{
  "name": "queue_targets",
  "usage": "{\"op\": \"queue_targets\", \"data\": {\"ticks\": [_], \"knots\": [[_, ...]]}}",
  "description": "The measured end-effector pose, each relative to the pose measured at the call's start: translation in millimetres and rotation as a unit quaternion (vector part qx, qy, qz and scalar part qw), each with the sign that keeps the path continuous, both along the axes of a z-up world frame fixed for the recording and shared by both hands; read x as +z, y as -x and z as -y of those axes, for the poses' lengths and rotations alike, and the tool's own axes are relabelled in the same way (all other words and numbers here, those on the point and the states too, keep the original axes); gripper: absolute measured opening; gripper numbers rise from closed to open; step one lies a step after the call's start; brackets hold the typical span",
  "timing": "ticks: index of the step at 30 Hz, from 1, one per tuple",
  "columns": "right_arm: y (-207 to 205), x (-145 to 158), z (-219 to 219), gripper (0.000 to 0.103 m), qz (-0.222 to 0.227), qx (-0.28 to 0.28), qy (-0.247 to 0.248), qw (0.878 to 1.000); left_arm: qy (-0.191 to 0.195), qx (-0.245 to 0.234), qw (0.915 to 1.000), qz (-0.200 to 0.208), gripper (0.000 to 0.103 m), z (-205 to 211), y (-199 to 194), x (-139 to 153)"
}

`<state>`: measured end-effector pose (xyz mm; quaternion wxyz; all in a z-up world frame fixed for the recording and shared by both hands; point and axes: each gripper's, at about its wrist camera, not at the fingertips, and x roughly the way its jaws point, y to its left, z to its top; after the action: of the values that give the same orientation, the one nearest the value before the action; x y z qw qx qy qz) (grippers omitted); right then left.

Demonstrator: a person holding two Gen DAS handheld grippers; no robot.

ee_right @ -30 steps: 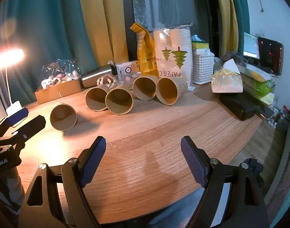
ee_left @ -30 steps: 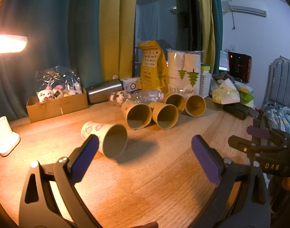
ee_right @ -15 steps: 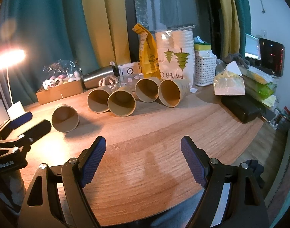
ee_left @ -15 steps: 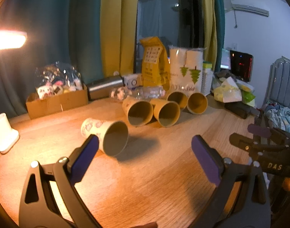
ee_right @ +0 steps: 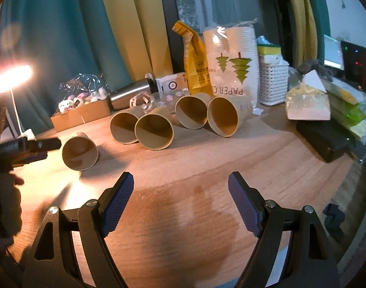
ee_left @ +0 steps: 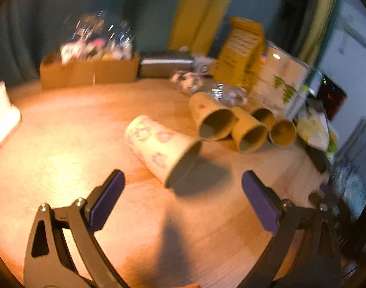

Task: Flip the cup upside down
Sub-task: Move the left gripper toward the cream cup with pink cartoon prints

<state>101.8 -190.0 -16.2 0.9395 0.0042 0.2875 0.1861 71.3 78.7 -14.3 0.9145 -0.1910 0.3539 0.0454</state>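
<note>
A paper cup with purple prints (ee_left: 159, 148) lies on its side on the wooden table (ee_left: 63, 148), its mouth towards the right. My left gripper (ee_left: 183, 201) is open and empty just in front of it, a little above the table. The same cup shows in the right wrist view (ee_right: 79, 151) at the left, with the left gripper (ee_right: 29, 147) beside it. Several more paper cups lie on their sides in a row behind (ee_left: 216, 124) (ee_right: 154, 132). My right gripper (ee_right: 180, 204) is open and empty over the table's front.
A cardboard box of toys (ee_right: 81, 115), a steel flask (ee_right: 130, 93), a yellow bag (ee_right: 195, 64), a pack of paper cups (ee_right: 233, 64) and a white basket (ee_right: 273, 84) line the back. A lamp base (ee_left: 3, 117) stands at the left. A black case (ee_right: 327, 139) lies at the right edge.
My left gripper has swung in towards the printed cup and tilted downwards; its view is blurred by motion. My right gripper has stayed almost still.
</note>
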Motion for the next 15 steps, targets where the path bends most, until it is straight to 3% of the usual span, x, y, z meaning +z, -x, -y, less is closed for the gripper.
{"op": "queue_targets", "data": {"ticks": [6,15], "knots": [[-22.5,-0.7,4.6,0.084,-0.004,0.03,-0.019,0.999,0.045,0.043,0.9972,-0.042,0.099,-26.5,-37.8,0.3],[-41.6,0.3,16.9,0.084,-0.009,0.048,-0.063,0.997,0.025,0.096,0.9871,-0.126,0.099,-38.9,-84.9,-5.7]]}}
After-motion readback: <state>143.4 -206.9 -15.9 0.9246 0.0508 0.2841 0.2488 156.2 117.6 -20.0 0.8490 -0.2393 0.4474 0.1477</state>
